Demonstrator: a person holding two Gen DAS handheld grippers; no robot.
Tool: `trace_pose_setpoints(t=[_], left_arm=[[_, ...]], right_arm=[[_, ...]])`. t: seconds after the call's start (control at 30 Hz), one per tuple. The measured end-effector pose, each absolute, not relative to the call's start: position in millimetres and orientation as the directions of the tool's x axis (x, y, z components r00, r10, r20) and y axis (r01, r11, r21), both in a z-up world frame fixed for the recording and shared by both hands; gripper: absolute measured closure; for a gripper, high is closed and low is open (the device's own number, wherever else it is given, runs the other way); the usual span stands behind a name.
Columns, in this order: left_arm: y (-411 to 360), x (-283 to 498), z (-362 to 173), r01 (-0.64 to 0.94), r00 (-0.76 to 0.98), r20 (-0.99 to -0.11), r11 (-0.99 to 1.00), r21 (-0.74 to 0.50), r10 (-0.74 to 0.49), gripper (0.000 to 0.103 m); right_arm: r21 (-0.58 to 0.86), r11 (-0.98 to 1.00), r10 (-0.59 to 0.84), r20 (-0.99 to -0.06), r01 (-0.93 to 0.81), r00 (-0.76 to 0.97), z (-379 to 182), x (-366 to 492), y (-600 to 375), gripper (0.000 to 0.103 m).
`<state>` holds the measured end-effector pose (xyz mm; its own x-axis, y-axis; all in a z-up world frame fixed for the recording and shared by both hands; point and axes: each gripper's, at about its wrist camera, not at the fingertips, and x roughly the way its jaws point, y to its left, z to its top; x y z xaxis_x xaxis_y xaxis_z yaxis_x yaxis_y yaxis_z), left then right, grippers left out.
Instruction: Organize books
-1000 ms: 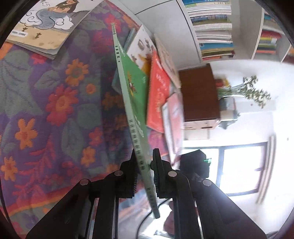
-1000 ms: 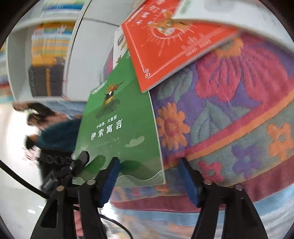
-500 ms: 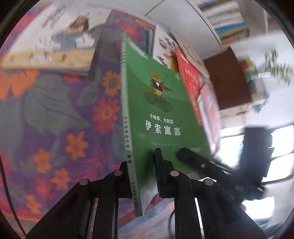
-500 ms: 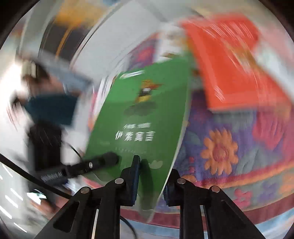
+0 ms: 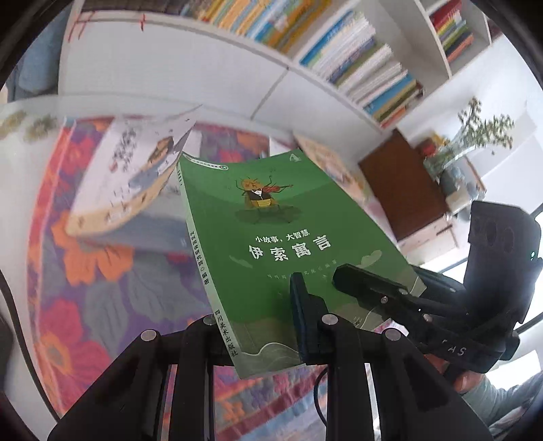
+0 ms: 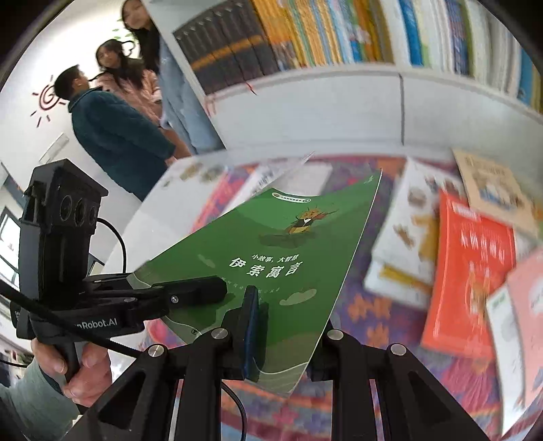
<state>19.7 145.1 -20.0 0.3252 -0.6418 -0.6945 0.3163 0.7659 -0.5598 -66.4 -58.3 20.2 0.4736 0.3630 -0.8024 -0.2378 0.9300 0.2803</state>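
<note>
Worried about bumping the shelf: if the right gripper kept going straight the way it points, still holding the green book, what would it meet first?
Probably the books lying on the flowered cloth, not the bookshelf, which sits higher and farther back. The right gripper points down past the green book; depth is unclear.

**Blur and cover around the green book**

The green book is hiding the left gripper's left finger and the tablecloth beneath. Right of the green book in the right wrist view, the red book and its neighbours are smearing, their titles unreadable. Shelf spines above it are running off frame.
</note>
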Motion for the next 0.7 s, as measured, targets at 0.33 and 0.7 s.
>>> trace_pose_setpoints(t=[0.33,0.7], left_arm=[[135,43,3,0.384,0.331,-0.619,0.701,-0.601,-0.712,0.083],[196,117,-42,0.241,0.359,-0.686,0.773,-0.587,-0.633,0.082]], right_arm=[[0.181,0.951,0.296,-0.773,-0.252,0.561,53,-57,-46,0.079],[0.396,0.893,0.448,-0.751,-0.213,0.485,-9,39,-29,0.079]])
